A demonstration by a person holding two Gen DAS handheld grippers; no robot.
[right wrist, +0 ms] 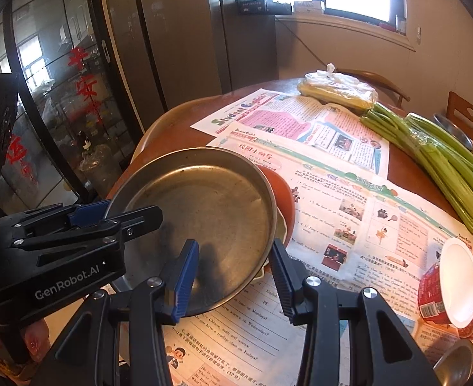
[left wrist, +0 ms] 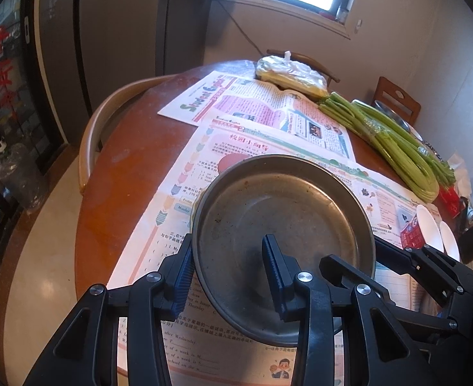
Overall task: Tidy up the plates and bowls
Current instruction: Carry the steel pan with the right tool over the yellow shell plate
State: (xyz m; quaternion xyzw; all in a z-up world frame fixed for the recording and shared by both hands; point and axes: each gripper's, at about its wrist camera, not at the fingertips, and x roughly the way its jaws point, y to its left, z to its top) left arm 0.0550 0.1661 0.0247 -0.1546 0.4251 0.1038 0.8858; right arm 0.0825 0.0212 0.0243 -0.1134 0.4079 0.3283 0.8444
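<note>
A round steel plate [left wrist: 284, 225] is lifted above the newspaper-covered table. My left gripper [left wrist: 230, 273] straddles its left rim, one finger outside and one inside; the jaws stand apart, not pressed on it. In the right wrist view the same plate [right wrist: 204, 206] has my right gripper [right wrist: 236, 276] straddling its right rim, jaws also apart. The left gripper [right wrist: 107, 217] shows there at the plate's left edge. An orange plate [right wrist: 283, 199] lies under the steel one. Two red paper bowls [right wrist: 455, 283] lie on their sides at the right.
The round wooden table [left wrist: 130, 167] carries newspapers [left wrist: 268, 106], a bundle of green stalks [left wrist: 397, 141] and a plastic bag of food [left wrist: 291, 74]. Another steel dish [right wrist: 455, 132] sits at the far right. Chairs [left wrist: 107, 112] ring the table.
</note>
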